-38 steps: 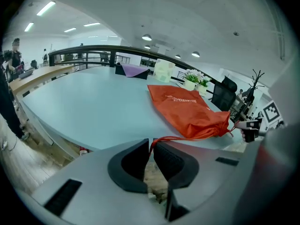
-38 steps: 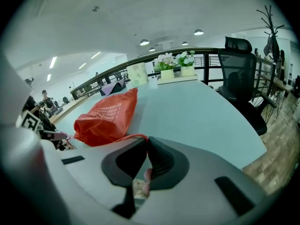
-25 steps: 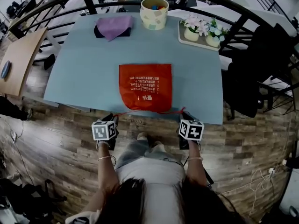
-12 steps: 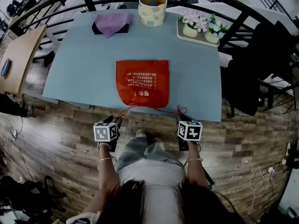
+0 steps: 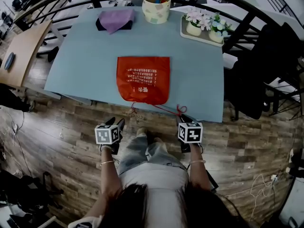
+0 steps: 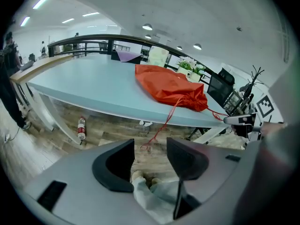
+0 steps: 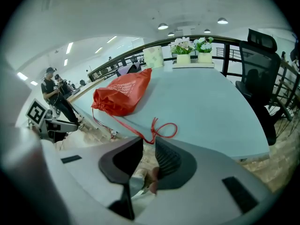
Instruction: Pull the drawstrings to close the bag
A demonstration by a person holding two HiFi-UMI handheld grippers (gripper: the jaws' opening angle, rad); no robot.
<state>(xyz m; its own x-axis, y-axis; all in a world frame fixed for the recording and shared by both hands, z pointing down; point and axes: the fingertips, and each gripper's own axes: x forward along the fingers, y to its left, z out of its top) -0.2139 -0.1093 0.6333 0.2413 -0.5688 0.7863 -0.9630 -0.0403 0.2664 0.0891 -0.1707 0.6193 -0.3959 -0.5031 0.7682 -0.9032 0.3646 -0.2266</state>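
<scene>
- The red drawstring bag (image 5: 143,79) lay flat by the table's (image 5: 85,56) near edge, mouth gathered.
- We judged it light and limp; its thin drawstrings (image 5: 161,109) were the place to pinch.
- Our left gripper (image 6: 150,149) had just opened wide, empty; our right gripper (image 7: 148,149), also just opening, stood partly apart, holding nothing.

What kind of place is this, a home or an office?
Probably an open-plan office or lab: a black office chair beside the light blue table, a black railing behind it, and strip lights overhead.
</scene>
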